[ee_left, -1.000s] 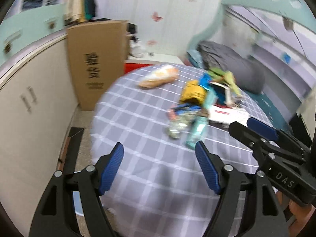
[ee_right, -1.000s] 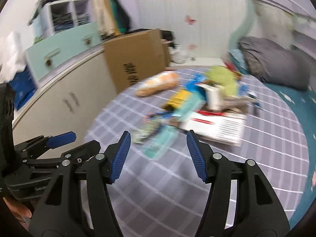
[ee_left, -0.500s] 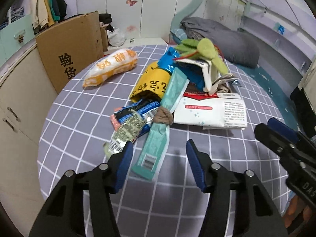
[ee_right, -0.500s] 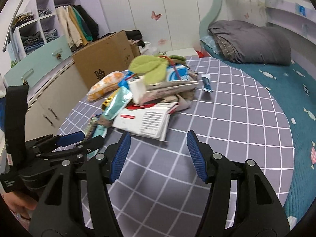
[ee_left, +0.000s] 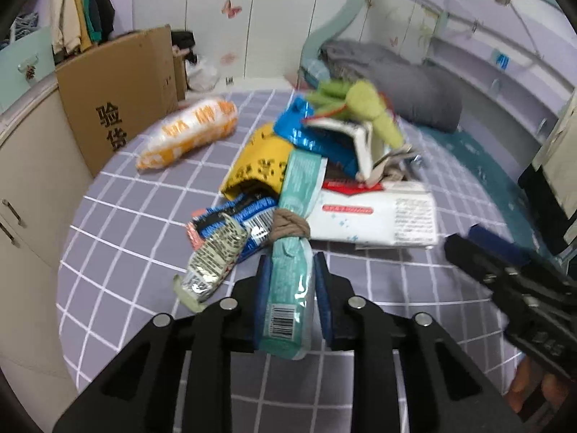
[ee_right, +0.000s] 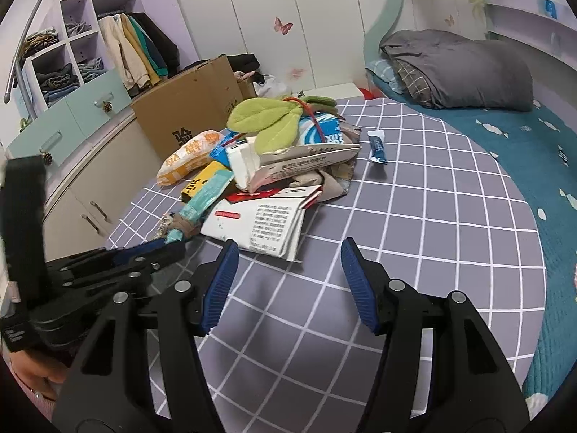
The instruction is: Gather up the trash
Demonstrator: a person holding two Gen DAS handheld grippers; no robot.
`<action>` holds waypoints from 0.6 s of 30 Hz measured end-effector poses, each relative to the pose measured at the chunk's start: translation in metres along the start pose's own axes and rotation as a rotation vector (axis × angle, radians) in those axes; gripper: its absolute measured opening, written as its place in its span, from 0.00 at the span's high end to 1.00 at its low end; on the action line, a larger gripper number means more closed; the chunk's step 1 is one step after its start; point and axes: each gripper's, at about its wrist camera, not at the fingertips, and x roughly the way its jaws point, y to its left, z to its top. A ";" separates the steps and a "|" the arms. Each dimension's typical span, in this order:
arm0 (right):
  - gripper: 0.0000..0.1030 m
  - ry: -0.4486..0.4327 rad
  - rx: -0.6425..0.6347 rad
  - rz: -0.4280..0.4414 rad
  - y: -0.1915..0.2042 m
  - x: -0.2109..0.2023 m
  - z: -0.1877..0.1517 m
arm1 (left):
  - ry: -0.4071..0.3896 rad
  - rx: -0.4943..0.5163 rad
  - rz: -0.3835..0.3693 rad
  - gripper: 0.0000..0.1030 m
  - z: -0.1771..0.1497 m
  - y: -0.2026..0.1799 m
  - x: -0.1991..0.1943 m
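Note:
A pile of trash lies on the grey checked bedcover [ee_left: 119, 223]: a long teal wrapper [ee_left: 301, 180], a yellow bag [ee_left: 259, 166], an orange-and-white bag [ee_left: 191, 131], a silver wrapper [ee_left: 212, 259] and a white tissue pack [ee_left: 375, 216]. My left gripper [ee_left: 291, 258] is closing, and its blue pads press on the near end of the teal wrapper, just below a brown knotted rag [ee_left: 290, 223]. The right wrist view shows the left gripper [ee_right: 169, 243] at the teal wrapper [ee_right: 209, 195]. My right gripper [ee_right: 290, 243] stands open over bare cover, short of the tissue pack [ee_right: 259, 223].
A small blue tube [ee_right: 377, 148] lies apart, right of the pile. A green plush leaf [ee_right: 267, 119] tops the pile. A cardboard box [ee_left: 115, 97] and low cabinets [ee_left: 25, 180] stand beyond the bed's left edge. A folded grey quilt [ee_right: 461, 68] lies at the back right.
Both grippers came in toward the pile. The left jaws narrowed from wide open and now grip the near end of the teal wrapper. The right jaws kept their width.

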 end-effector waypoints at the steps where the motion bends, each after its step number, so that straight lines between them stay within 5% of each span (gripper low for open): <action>1: 0.43 0.000 -0.001 0.003 0.002 0.000 0.000 | -0.031 -0.006 -0.004 0.78 -0.001 0.001 -0.010; 8: 0.43 0.001 -0.034 0.048 0.031 0.000 0.002 | -0.187 -0.078 0.024 0.78 -0.009 0.025 -0.065; 18: 0.43 0.105 -0.083 0.157 0.101 0.050 -0.001 | -0.192 -0.203 0.170 0.78 -0.038 0.096 -0.089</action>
